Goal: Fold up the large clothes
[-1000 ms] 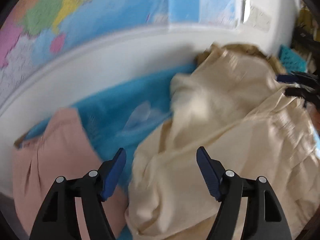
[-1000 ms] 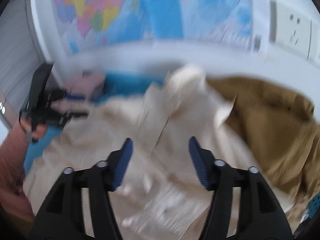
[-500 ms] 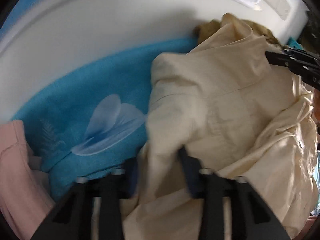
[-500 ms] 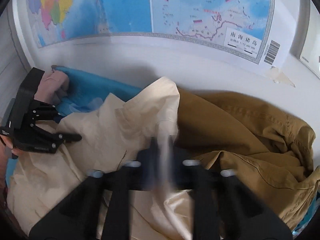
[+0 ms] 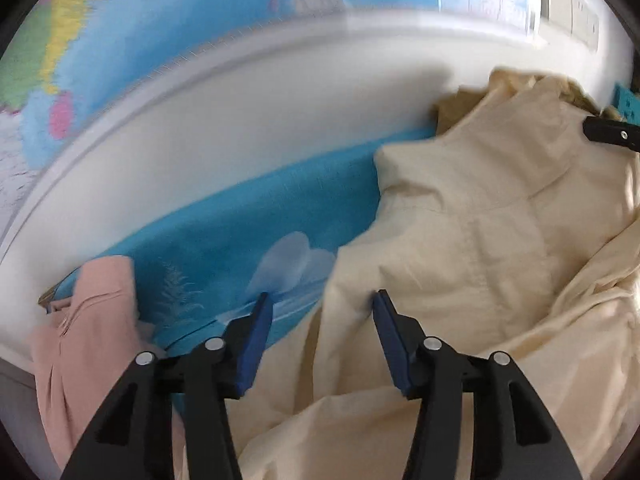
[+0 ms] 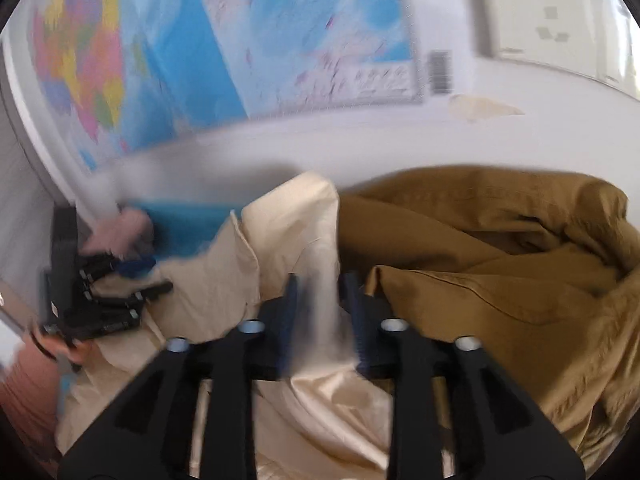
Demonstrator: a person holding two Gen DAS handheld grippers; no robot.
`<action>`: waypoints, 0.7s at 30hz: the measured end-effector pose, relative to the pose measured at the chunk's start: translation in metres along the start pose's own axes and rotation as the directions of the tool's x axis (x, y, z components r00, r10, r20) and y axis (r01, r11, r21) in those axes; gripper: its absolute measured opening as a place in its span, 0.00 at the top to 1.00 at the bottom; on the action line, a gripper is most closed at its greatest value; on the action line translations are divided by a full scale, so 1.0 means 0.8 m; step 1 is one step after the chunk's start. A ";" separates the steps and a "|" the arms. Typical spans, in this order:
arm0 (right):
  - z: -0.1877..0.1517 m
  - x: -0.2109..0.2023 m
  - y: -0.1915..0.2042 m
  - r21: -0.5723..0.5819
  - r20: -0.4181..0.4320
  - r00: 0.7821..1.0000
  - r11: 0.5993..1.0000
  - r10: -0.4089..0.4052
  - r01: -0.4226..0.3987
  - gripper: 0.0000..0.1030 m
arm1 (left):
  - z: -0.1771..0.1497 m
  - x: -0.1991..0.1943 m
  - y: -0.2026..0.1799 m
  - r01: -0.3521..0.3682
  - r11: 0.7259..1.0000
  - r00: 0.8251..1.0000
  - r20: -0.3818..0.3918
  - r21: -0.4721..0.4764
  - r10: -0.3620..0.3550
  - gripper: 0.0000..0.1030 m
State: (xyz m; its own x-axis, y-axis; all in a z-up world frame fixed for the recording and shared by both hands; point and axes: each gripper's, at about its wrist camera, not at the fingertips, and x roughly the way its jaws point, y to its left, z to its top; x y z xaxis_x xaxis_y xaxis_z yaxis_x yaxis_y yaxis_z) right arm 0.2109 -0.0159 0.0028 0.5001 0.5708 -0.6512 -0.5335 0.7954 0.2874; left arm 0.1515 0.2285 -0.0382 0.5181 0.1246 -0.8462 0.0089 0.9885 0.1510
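Cream garment lies between both pairs of just-opening fingers, pressed by neither.

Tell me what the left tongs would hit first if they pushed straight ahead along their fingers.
Most likely the left edge of the cream garment, which already lies between the open fingers of the left tongs. The blue floral cloth sits beside and under it; depth is hard to judge in this fisheye view.

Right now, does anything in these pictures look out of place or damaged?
Little stands out. The cream garment lies crumpled, partly over the brown garment and the blue sheet, as expected before folding. One oddity: a torn tape remnant on the white wall below the map.
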 end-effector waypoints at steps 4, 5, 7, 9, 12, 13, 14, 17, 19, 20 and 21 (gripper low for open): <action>-0.018 -0.058 0.015 -0.054 0.066 0.997 0.998 0.049 -0.046 0.55 | -0.026 -0.072 -0.002 0.036 0.999 0.989 0.142 0.019 -0.039 0.32; -0.027 -0.073 0.027 -0.101 0.061 0.996 0.993 0.068 -0.062 0.53 | -0.036 -0.089 -0.007 0.042 0.998 0.983 0.174 0.041 -0.048 0.30; -0.050 -0.091 0.044 -0.165 0.025 0.996 0.983 0.086 -0.080 0.41 | -0.054 -0.113 -0.018 0.053 0.994 0.978 0.195 0.092 -0.070 0.30; -0.083 -0.100 0.051 -0.187 -0.037 0.994 0.977 0.099 -0.104 0.38 | -0.076 -0.127 -0.024 0.064 0.992 0.977 0.194 0.108 -0.084 0.29; -0.123 -0.096 0.036 -0.142 -0.113 0.992 0.987 0.059 -0.075 0.37 | -0.108 -0.129 -0.034 0.117 0.989 0.976 0.171 0.095 -0.132 0.29; -0.136 -0.092 0.028 -0.117 -0.133 0.990 0.991 0.053 -0.069 0.37 | -0.117 -0.132 -0.036 0.114 0.989 0.977 0.168 0.095 -0.129 0.29; -0.151 -0.086 0.015 -0.065 -0.164 0.984 0.994 0.073 -0.085 0.37 | -0.130 -0.128 -0.037 0.112 0.989 0.979 0.158 0.099 -0.127 0.29; -0.177 -0.067 -0.001 0.012 -0.220 0.972 0.996 0.085 -0.085 0.51 | -0.156 -0.129 -0.040 0.127 0.989 0.982 0.133 0.080 -0.137 0.29; -0.188 -0.061 -0.004 0.017 -0.222 0.972 0.997 0.071 -0.069 0.63 | -0.169 -0.131 -0.036 0.140 0.989 0.982 0.123 0.056 -0.146 0.29; -0.189 -0.063 -0.004 0.009 -0.219 0.974 0.998 0.058 -0.057 0.83 | -0.176 -0.132 -0.034 0.144 0.989 0.982 0.122 0.033 -0.147 0.29; -0.189 -0.063 -0.005 0.007 -0.214 0.976 0.999 0.049 -0.048 0.95 | -0.182 -0.135 -0.029 0.151 0.988 0.981 0.124 0.017 -0.152 0.29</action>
State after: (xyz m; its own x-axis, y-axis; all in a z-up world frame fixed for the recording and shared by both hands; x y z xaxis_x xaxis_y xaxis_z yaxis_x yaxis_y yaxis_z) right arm 0.0849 -0.0785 -0.0717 0.3162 0.5519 -0.7716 -0.5524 0.7684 0.3232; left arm -0.0290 0.2048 -0.0244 0.6125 -0.0386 -0.7895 0.1015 0.9944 0.0301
